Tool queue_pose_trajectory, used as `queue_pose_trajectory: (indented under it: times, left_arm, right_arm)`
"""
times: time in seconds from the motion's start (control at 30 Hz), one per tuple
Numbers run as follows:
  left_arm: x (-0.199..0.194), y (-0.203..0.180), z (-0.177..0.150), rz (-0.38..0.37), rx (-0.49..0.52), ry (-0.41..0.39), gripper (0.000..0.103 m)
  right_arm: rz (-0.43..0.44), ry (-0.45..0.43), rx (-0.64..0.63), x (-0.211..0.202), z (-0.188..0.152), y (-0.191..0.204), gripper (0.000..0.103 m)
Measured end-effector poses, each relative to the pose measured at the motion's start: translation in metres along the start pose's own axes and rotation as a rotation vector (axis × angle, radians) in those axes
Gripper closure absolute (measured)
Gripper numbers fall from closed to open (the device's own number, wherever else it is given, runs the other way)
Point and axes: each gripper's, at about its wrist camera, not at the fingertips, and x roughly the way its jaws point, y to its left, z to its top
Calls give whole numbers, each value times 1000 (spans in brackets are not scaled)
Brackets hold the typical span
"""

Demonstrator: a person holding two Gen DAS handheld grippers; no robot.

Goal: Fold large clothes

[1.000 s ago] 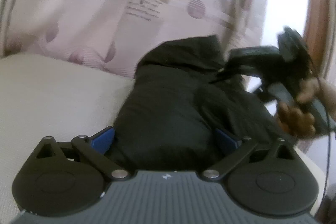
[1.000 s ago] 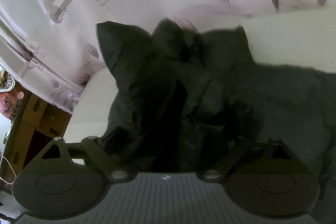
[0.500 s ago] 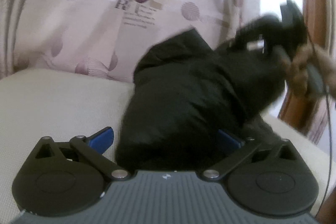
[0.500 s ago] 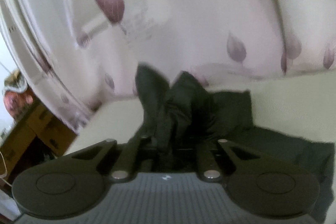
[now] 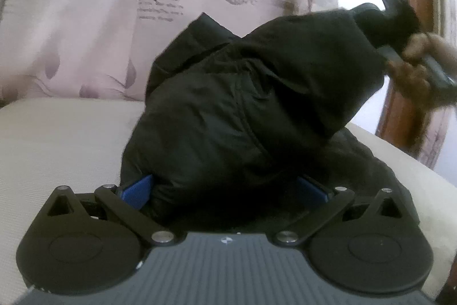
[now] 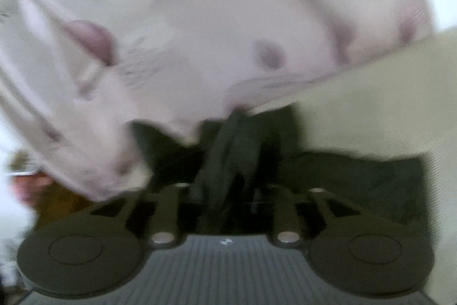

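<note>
Black jacket [image 5: 242, 110] lifted at one end.
Right gripper [image 6: 225, 185], upper right in left view, clamps bunched fabric; left gripper [image 5: 222, 190] spread wide around it.

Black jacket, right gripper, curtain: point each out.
black jacket [image 5: 228, 110]: left wrist view, front panel.
right gripper [image 6: 225, 190]: right wrist view, between its closed fingertips.
curtain [image 5: 94, 27]: left wrist view, printed panel.

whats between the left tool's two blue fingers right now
In the left wrist view, a bunched fold of the black jacket fills the gap between the left tool's blue fingers.
</note>
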Motion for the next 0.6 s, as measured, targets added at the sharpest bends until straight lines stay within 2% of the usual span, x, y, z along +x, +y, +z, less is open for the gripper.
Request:
queue_pose_trajectory:
  times: [0.07, 0.1, 0.13, 0.17, 0.2, 0.23, 0.27, 0.3, 0.33, 0.4, 0.47, 0.5, 0.53, 0.57, 0.6]
  left_arm:
    - [1, -2, -1, -12, 11, 6, 0]
    - [0, -2, -1, -21, 12, 7, 0]
    - [0, -1, -1, -27, 12, 8, 0]
    - [0, -1, -1, -29, 11, 9, 0]
    - [0, 0, -1, -30, 7, 11, 0]
    - [1, 1, -1, -31, 0, 14, 0]
    - [1, 1, -1, -34, -4, 13, 0]
    - [0, 1, -1, -34, -5, 13, 0]
    - [-1, 0, -1, -32, -4, 15, 0]
    - [-2, -3, -3, -31, 4, 15, 0]
    - [-3, -3, -3, -29, -2, 12, 0]
    - [-4, -3, -4, -29, -4, 10, 0]
    - [-5, -3, -4, -29, -4, 8, 0]
    - [-7, -3, -4, -33, -6, 0, 0]
    - [-10, -2, -4, -36, -14, -6, 0]
  right_arm:
    - [-173, -122, -28, -16, 13, -2, 57]
    - [-214, -179, -56, -25, 18, 0, 57]
    - [-189, -216, -62, -35, 23, 3, 57]
    - [-73, -213, -53, -43, 28, 7, 57]
    - [4, -183, -57, -42, 30, 15, 56]
    - [38, -136, -87, -35, 31, 29, 51]
    - [44, -74, -148, -21, 30, 49, 33]
    - [48, -13, -203, -4, 26, 66, 21]
    - [38, 30, -248, 15, 21, 82, 21]
    - [-30, 60, -325, 48, 11, 104, 21]
    - [-22, 138, -368, 84, 5, 120, 21]
    - [-20, 173, -376, 99, 3, 125, 26]
    - [-41, 189, -410, 111, -1, 132, 43]
    - [-87, 200, -492, 122, -7, 141, 89]
    - [-108, 218, -552, 128, -13, 148, 90]
